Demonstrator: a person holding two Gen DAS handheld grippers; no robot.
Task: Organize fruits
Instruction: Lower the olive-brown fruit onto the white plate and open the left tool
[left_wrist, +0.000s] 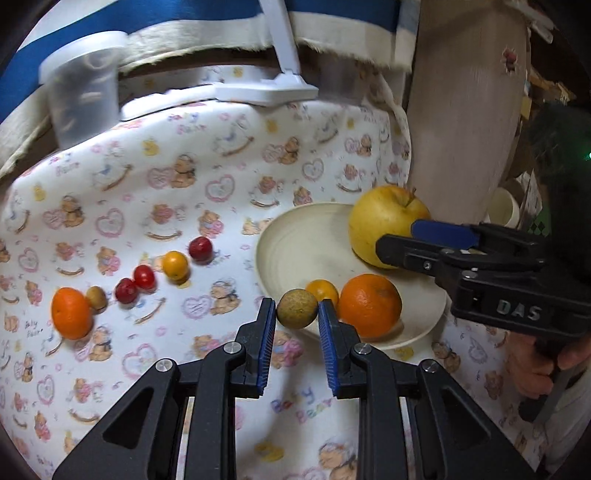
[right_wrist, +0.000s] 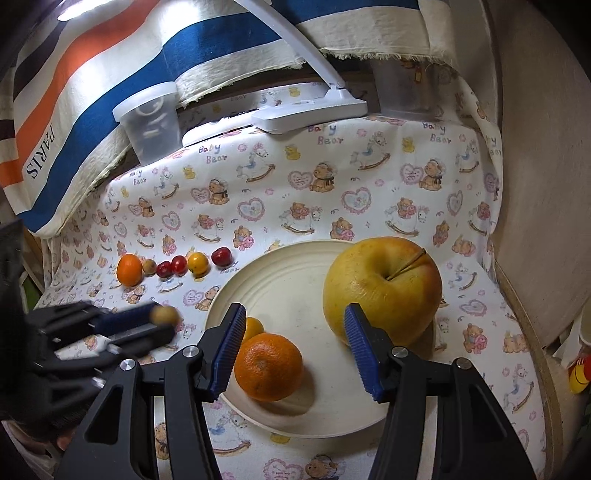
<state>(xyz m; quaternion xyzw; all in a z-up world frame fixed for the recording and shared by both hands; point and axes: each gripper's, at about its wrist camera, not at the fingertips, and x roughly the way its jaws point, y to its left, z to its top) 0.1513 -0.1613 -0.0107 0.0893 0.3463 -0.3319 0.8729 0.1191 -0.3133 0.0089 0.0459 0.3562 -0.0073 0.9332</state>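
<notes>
The left gripper (left_wrist: 297, 314) is clamping a small brown fruit (left_wrist: 297, 308) just beside the plate (left_wrist: 295, 240); it should be carried gently toward the fruit row (left_wrist: 147, 280) left of the plate. The right gripper (right_wrist: 295, 350) is hovering over the plate, fingers apart and empty.

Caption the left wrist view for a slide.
Left gripper carries a small brownish fruit beside the plate holding apple and orange.
</notes>
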